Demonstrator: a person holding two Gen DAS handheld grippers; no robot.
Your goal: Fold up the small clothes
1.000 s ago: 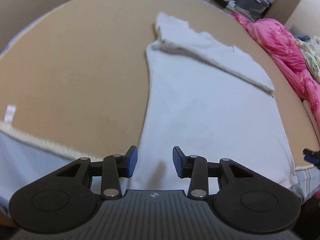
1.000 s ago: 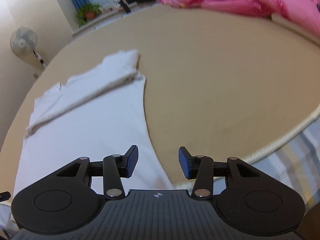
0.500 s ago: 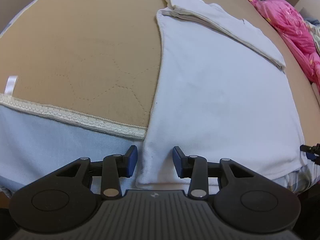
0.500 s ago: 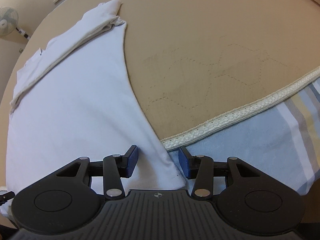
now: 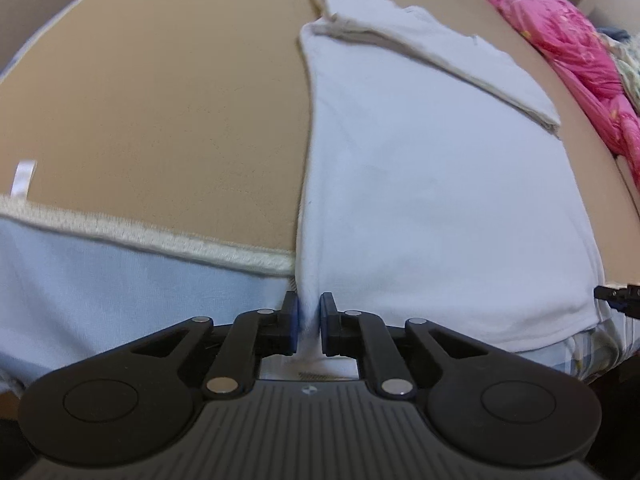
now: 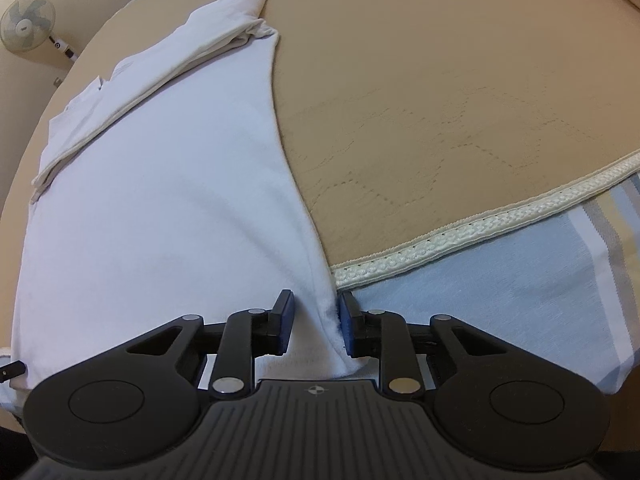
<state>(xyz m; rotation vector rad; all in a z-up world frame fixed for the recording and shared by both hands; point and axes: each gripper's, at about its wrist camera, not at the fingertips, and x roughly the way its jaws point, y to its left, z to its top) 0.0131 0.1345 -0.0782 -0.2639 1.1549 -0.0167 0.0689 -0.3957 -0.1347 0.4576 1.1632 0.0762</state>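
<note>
Shirt [image 5: 432, 184] is soft, limp; I take its near hem corners: left gripper [image 5: 308, 326] jaws closing on cloth, right gripper [image 6: 314, 322] closing, seemingly not yet pinching.

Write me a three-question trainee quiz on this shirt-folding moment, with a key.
1. True or false: the far end of the white shirt is already folded over itself.
2. Which part of the shirt sits between the fingers of the left gripper? A) a far sleeve B) its near left corner C) the middle of the near hem
3. Fill in: the right gripper is closing around the shirt's near ____ corner, by the mat's cream trim.

Key: 1 true. 2 B. 3 right.
</note>
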